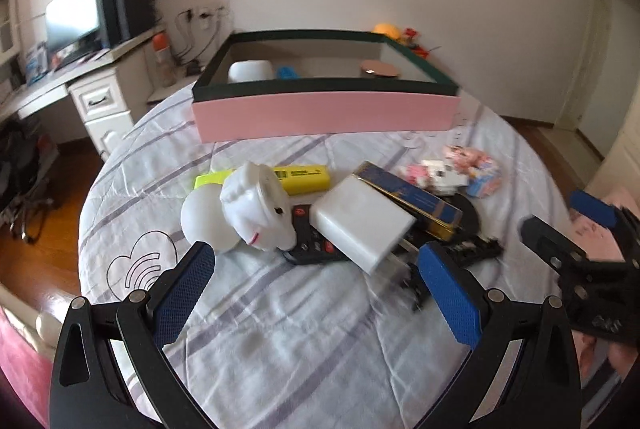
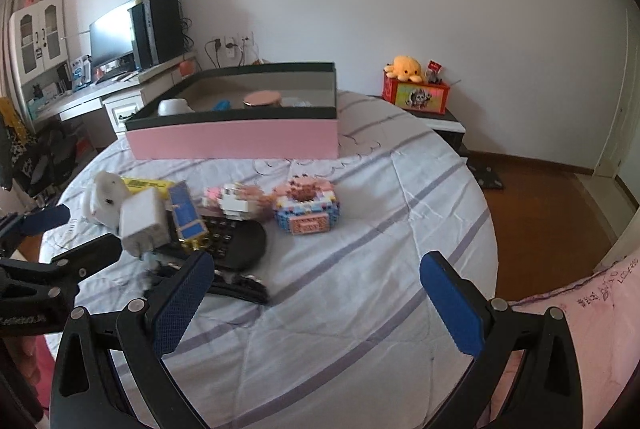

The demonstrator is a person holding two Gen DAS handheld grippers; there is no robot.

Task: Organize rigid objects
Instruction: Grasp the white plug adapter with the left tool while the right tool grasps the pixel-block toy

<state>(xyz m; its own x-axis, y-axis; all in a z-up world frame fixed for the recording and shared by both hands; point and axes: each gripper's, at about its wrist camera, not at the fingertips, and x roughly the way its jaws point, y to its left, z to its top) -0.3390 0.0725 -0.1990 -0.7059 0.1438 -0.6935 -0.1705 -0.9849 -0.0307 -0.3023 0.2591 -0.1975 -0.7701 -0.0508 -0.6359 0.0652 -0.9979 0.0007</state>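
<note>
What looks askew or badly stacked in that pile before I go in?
The white charger sits tilted, propped on the black remote and leaning against the blue-and-gold box. The white toy lies toppled on its side across the yellow highlighter. Nothing looks spilled or broken.

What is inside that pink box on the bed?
Inside the pink box: a white cup-like thing, something blue and a round copper-coloured lid. The near wall hides its floor.

Black remote [image 1: 316, 249] half hidden under white charger [image 1: 362, 223].
</note>
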